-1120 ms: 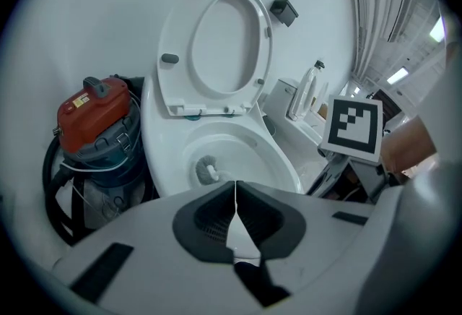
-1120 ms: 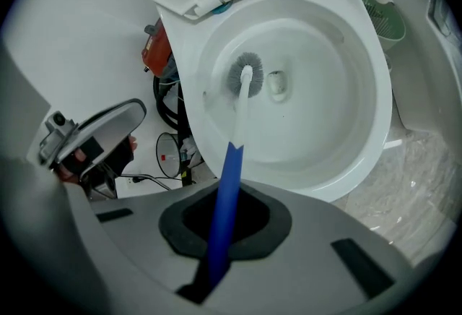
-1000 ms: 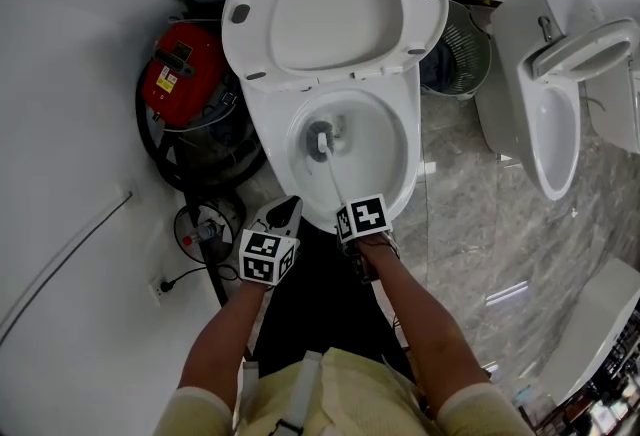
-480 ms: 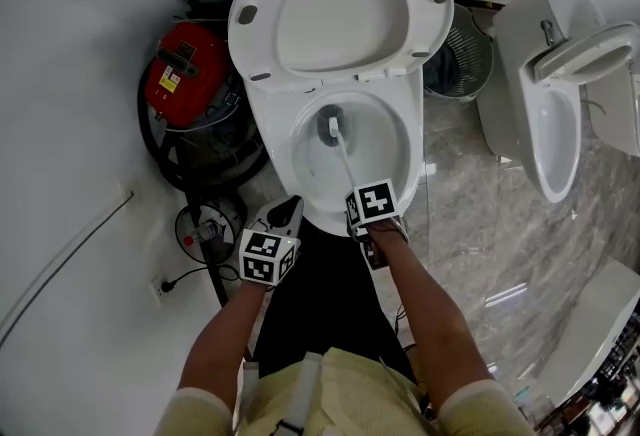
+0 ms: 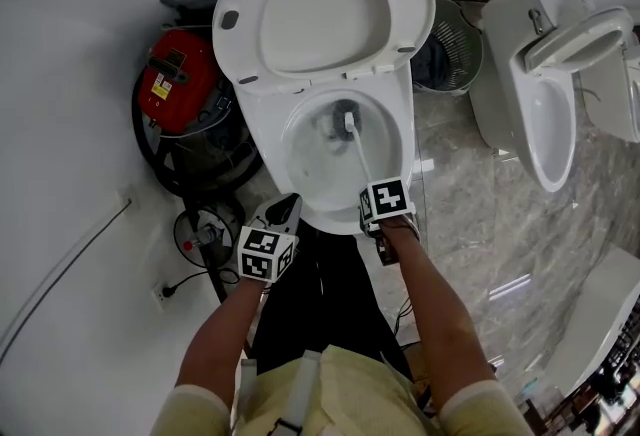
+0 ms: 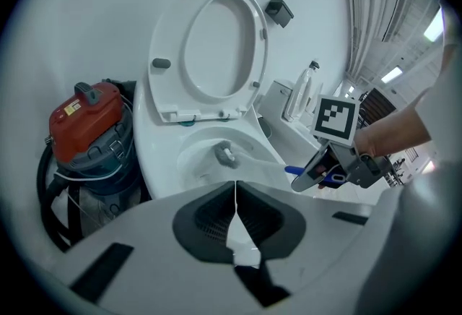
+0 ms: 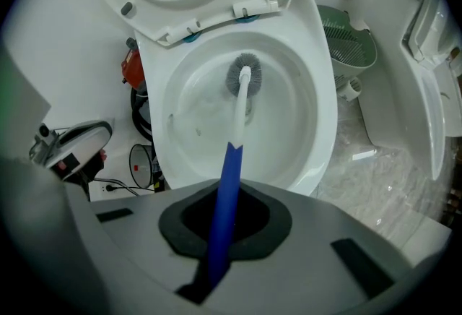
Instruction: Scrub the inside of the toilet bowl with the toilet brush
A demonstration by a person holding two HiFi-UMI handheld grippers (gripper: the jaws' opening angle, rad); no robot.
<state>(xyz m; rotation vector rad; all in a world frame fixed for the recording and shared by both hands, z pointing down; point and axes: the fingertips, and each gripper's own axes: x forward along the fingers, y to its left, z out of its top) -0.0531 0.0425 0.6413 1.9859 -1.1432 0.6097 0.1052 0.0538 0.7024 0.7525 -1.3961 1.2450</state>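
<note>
The right gripper (image 7: 224, 230) pinched the blue handle of the toilet brush (image 7: 243, 75), whose grey bristle head sat inside the toilet bowl (image 7: 321, 111), above centre frame near the back wall. The left gripper (image 6: 235, 223), pressed together on nothing, hovered at the bowl's lower left.

A red-topped vacuum cleaner (image 5: 172, 84) stands on the marbled grey floor (image 5: 480, 224) at its wall edge, a black hose (image 5: 150, 149) looped around it. Just beside it sits a small round black appliance (image 5: 205, 232), near a wall socket (image 5: 158, 292). A mesh waste basket (image 5: 452, 49) and a second white toilet (image 5: 545, 124) stand further along that edge.
</note>
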